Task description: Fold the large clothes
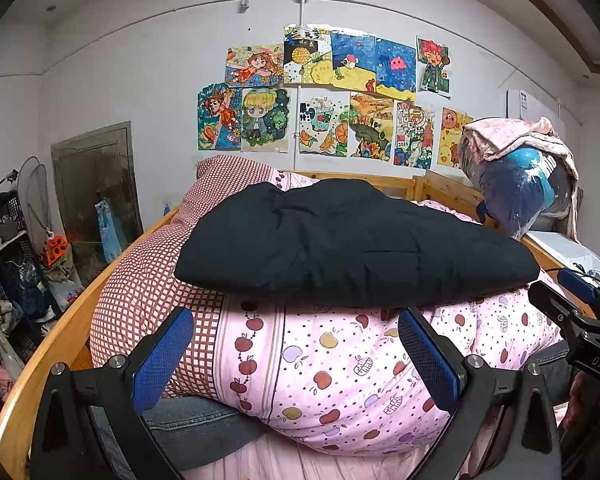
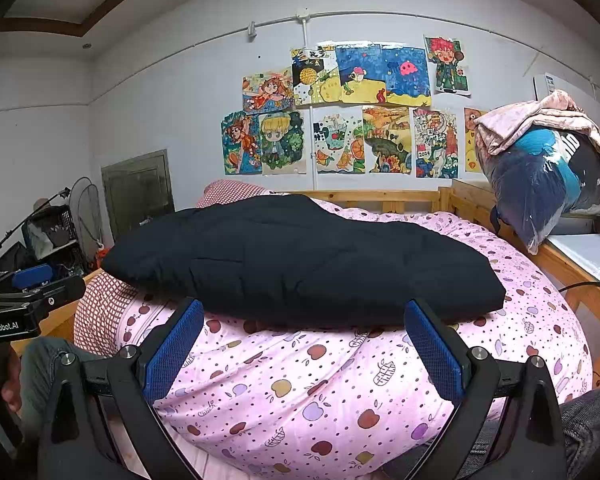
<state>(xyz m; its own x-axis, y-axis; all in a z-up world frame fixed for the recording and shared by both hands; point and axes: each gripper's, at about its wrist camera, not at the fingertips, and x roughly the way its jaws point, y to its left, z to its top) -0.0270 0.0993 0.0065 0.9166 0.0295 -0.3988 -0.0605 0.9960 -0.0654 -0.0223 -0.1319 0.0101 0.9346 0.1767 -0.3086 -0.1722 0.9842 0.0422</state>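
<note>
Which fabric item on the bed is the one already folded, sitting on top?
The black padded garment: a compact dark bundle lying on top of the pink apple-print quilt. The red-checked pillow lies under its left end, and neither pair of tongs touches it.

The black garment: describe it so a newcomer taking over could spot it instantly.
Find the wooden bed below the wall of children's drawings. A puffy pink apple-print quilt is heaped on it, and the black garment lies folded flat on top. It is the only plain dark item; the bedding around it is patterned.
</note>
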